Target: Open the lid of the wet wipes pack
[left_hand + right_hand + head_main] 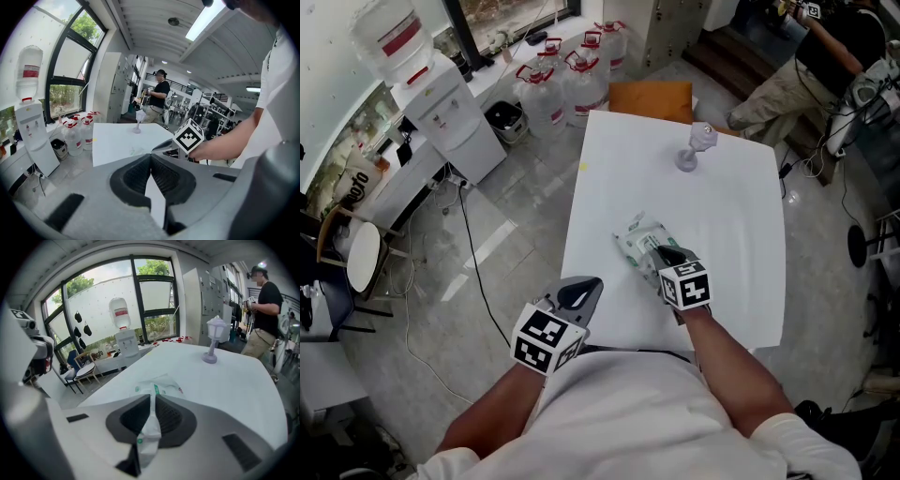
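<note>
The wet wipes pack (637, 240), a white and green soft packet, lies on the white table (731, 234) near its front. My right gripper (668, 257) sits at the pack's near end. In the right gripper view the jaws (151, 399) are pinched on a crumpled fold of the pack's wrapper (148, 427), and the rest of the pack (159, 386) lies just beyond the tips. My left gripper (584, 289) hovers at the table's front left edge, apart from the pack. It is shut (151, 158) with nothing held.
A small lilac lamp-shaped ornament (697, 146) stands at the table's far side. Several water bottles (567, 80) and a water dispenser (450, 117) stand on the floor to the left. An orange seat (652, 97) is behind the table, and a person (811, 61) is at the back right.
</note>
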`<action>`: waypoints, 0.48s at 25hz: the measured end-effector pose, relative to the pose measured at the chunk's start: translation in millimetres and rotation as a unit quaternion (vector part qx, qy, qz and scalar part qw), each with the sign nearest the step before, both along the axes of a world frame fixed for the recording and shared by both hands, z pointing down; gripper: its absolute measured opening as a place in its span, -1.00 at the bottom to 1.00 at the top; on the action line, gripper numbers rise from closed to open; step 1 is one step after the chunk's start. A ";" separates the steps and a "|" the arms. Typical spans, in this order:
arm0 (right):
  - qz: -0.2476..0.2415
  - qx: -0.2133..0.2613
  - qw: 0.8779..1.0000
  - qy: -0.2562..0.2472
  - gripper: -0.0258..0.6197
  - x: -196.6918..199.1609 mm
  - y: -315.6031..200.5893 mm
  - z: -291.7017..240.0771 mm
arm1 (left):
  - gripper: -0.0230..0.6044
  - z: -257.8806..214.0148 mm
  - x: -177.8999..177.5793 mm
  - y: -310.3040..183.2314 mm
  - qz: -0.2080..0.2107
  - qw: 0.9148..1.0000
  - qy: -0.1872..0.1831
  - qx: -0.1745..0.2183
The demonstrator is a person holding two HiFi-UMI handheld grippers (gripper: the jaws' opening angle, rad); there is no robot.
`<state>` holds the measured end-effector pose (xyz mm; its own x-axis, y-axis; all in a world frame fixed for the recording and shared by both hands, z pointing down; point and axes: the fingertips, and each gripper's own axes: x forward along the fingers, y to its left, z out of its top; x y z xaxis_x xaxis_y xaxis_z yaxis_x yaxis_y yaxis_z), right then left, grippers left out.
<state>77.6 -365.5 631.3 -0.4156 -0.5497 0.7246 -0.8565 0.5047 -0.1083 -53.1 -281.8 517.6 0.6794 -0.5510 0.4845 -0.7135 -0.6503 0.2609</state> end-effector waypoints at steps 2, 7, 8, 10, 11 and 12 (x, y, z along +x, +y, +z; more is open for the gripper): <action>0.004 0.018 1.000 0.009 -0.81 7.5 -3.3 -7.0 | -0.92 -2.1 1.9 -0.3 0.002 1.000 0.000 0.002; 0.012 0.045 0.998 0.039 -0.85 33.1 -15.0 -15.1 | -0.92 -7.4 8.3 -2.1 0.003 1.000 0.000 0.008; 0.013 0.047 0.998 0.046 -0.85 39.1 -18.1 -15.1 | -0.92 -8.2 10.0 -2.2 0.003 1.000 0.000 0.009; 0.013 0.051 0.997 0.064 -0.84 50.0 -24.2 -12.8 | -0.92 -8.5 12.7 -1.6 0.003 1.000 -0.001 0.008; 0.010 0.052 0.996 0.074 -0.84 54.6 -27.2 -10.3 | -0.92 -7.9 13.7 -1.0 0.002 1.000 -0.002 0.007; 0.006 0.054 0.995 0.085 -0.84 58.5 -30.2 -7.1 | -0.92 -7.2 14.5 -0.2 0.001 1.000 -0.003 0.006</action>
<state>136.0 -395.7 624.2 -0.2859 -0.6317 0.7206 -0.8638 0.4954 0.0916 -38.6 -282.0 510.4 0.6779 -0.5552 0.4819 -0.7134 -0.6553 0.2484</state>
